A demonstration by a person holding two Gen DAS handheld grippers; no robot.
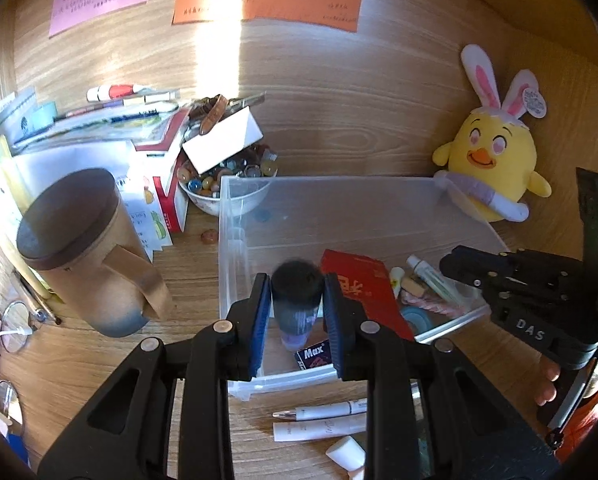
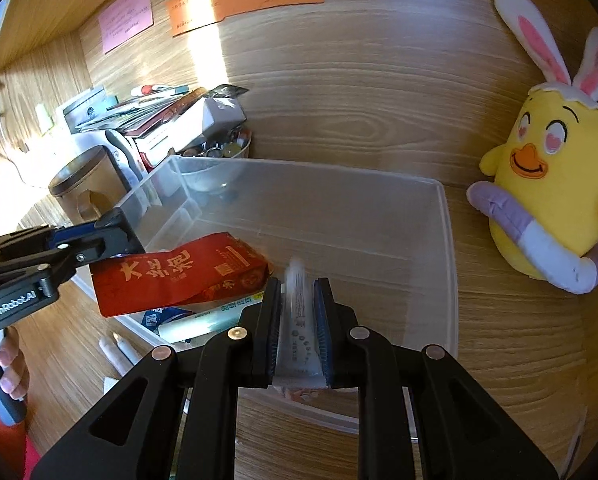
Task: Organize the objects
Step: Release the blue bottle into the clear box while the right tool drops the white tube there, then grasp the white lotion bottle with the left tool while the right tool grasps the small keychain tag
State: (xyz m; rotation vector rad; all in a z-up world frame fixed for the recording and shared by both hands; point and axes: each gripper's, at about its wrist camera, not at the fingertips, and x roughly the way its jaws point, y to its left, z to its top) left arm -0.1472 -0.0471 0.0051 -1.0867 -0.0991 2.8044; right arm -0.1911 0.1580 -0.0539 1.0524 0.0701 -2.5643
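A clear plastic bin (image 1: 235, 216) stands on the wooden desk, also in the right wrist view (image 2: 447, 240). My left gripper (image 1: 297, 300) is shut on a dark-capped bottle (image 1: 297, 292) with a purple base, held over the bin's near left corner. My right gripper (image 2: 297, 308) is shut on a silvery white tube (image 2: 299, 320), held over the bin's near side. Inside the bin lie a red packet (image 1: 359, 288) (image 2: 179, 276), a blue Max box (image 1: 313, 354), a white tube (image 1: 429, 276) and a tape roll (image 1: 417, 318).
A tan lidded mug (image 1: 83, 248) stands left of the bin. A bowl of marbles (image 1: 227, 176) and stacked books (image 1: 99, 132) sit behind it. A yellow plush chick (image 1: 495, 168) (image 2: 555, 184) leans on the back wall at right. White pens (image 1: 323, 420) lie in front of the bin.
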